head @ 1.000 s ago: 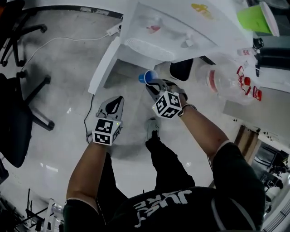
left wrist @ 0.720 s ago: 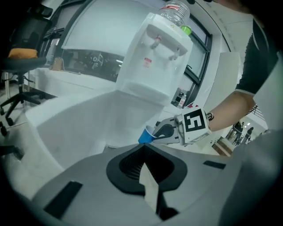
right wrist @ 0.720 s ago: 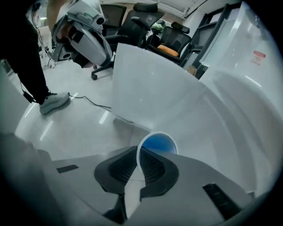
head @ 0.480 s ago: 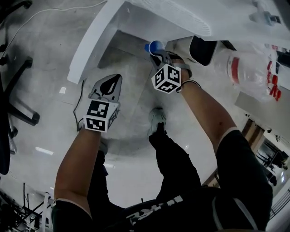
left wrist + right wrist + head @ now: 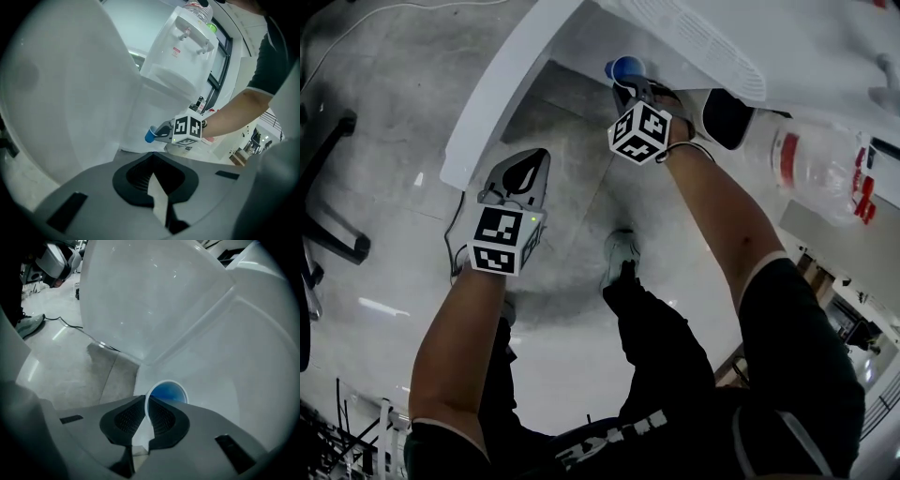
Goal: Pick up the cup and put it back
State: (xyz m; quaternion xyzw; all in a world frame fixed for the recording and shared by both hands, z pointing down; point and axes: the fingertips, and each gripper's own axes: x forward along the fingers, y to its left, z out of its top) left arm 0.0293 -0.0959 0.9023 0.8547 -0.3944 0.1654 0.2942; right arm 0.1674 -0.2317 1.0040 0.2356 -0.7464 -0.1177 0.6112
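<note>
One blue cup (image 5: 167, 393) (blue inside) is rim-pinched by the right gripper (image 5: 146, 403); the left gripper (image 5: 152, 165) is pressed together.

One blue cup (image 5: 625, 67). One white water dispenser (image 5: 174, 70), with two taps (image 5: 187, 33) on its front and one big clear bottle (image 5: 811, 167). Two grippers, the left gripper (image 5: 528, 172) and the right gripper (image 5: 630, 90), each with one marker cube and two jaws. One black cable (image 5: 448, 246) on the floor. One office chair (image 5: 347, 246). One person.
</note>
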